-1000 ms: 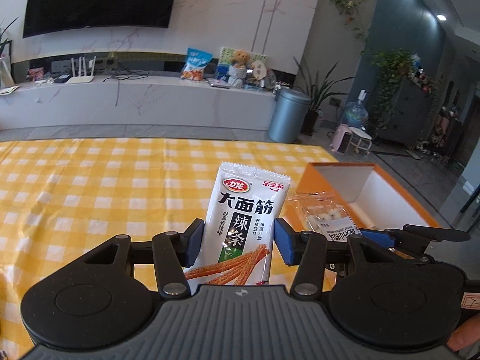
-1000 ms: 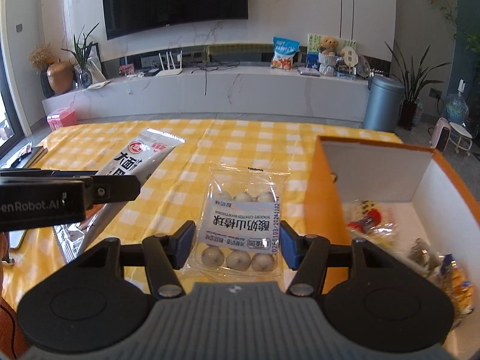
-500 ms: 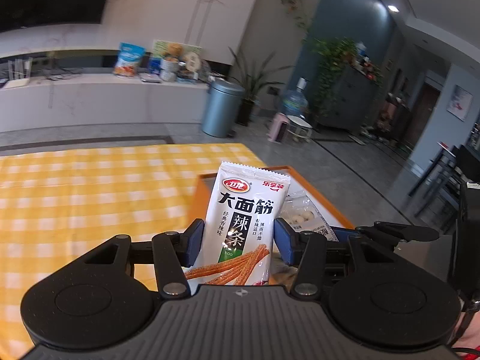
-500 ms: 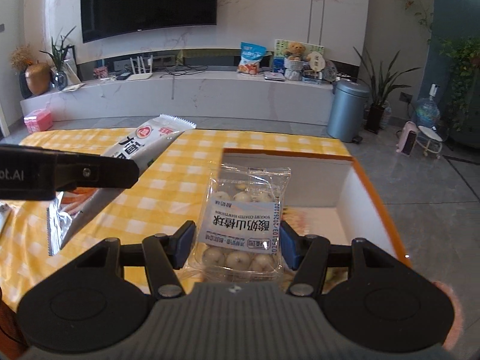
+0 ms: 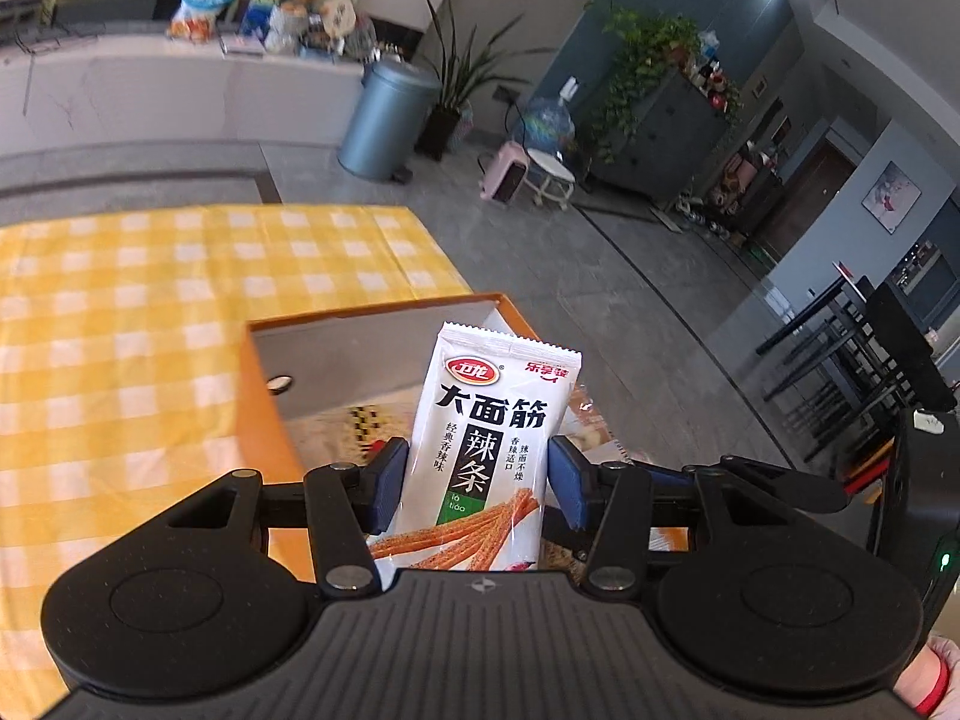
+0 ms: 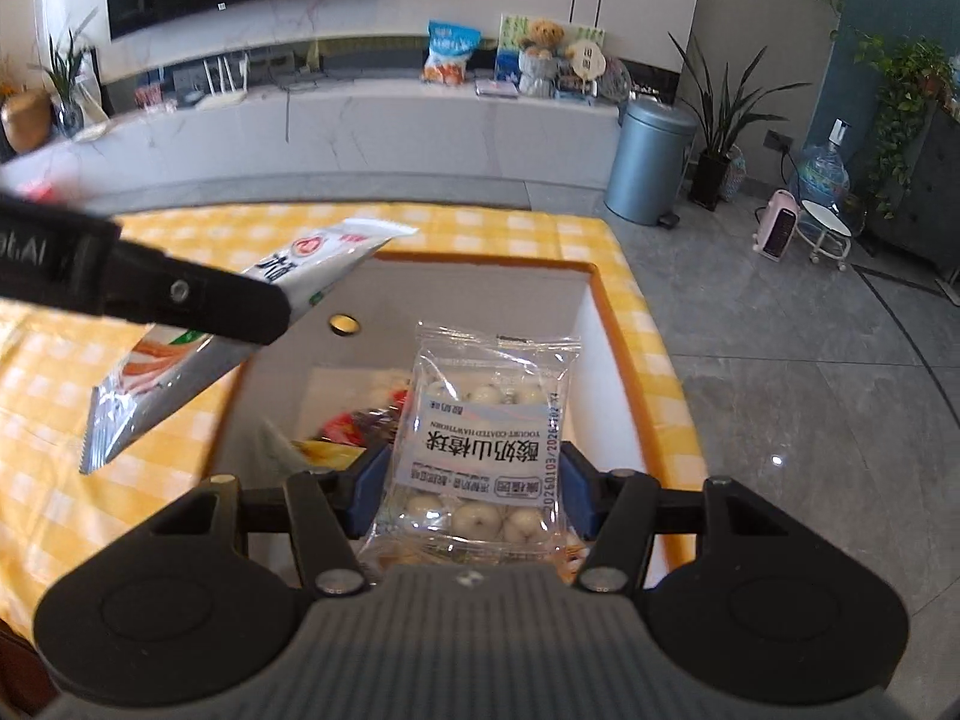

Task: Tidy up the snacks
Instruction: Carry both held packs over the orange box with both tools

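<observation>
Right, my left gripper (image 5: 477,477) has its blue pads pressed on both sides of a white spicy gluten-strip packet (image 5: 489,444), jaws partway closed around it; the packet stands upright between the fingers, its top edge free in the air. From the right wrist view that same packet (image 6: 240,330) hangs tilted over the near-left corner of the orange-rimmed box (image 6: 624,330), with the left gripper's black finger crossing in front of it

My right gripper (image 6: 474,489) is clamped, also partway closed, on a clear bag of yogurt-coated hawthorn balls (image 6: 486,444), label facing me upside down. The bag sits held above the open box, whose white interior already has several snack wrappers (image 6: 354,426) lying on its floor; I can't make out what they are

The box rests at the edge of the table on a yellow checked tablecloth (image 5: 120,330). Beyond the table a grey pedal bin (image 6: 651,159) stands on the floor beside a potted plant (image 6: 720,144). A bit of a person's hand (image 5: 930,678) shows at the lower right of the left view
</observation>
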The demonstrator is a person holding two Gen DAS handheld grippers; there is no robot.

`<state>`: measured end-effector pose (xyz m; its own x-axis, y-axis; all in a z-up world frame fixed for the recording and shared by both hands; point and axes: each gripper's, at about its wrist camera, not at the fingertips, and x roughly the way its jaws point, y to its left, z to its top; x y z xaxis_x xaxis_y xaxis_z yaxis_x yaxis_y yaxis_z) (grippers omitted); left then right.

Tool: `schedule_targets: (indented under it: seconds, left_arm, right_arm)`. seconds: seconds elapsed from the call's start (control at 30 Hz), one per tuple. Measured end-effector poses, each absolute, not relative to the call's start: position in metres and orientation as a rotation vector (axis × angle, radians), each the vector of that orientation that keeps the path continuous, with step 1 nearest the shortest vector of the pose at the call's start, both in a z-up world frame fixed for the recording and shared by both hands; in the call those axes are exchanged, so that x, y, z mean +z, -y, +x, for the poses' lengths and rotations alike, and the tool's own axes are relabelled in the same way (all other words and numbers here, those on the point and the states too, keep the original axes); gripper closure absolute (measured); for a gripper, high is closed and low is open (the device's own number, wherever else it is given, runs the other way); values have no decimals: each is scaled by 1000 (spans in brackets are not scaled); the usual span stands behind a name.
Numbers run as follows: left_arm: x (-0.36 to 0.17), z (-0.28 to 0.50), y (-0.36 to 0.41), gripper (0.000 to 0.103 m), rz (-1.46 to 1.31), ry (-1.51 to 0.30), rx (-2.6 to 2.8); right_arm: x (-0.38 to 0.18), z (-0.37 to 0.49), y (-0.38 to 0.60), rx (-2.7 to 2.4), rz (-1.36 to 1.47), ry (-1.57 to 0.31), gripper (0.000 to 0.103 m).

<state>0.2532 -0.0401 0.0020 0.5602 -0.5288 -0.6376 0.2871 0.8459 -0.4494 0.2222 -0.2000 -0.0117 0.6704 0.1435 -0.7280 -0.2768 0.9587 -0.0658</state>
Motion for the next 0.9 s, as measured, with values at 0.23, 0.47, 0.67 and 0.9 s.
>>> schedule_targets:
  seconds: [0.23, 0.47, 0.67, 0.9]
  left_arm:
    - [-11, 280, 69, 45, -186, -900, -479]
    - [-27, 302, 81, 45, -98, -967, -438]
    - [-31, 311, 84, 45, -69, -991, -448]
    - [-39, 317, 90, 45, -62, -1017, -437]
  right_arm:
    - [-20, 259, 211, 254, -198, -860, 45]
    - [-43, 291, 206, 277, -234, -924, 45]
    - [-60, 309, 202, 281, -286, -969, 45]
    - [-76, 317, 188, 302, -369, -976, 44]
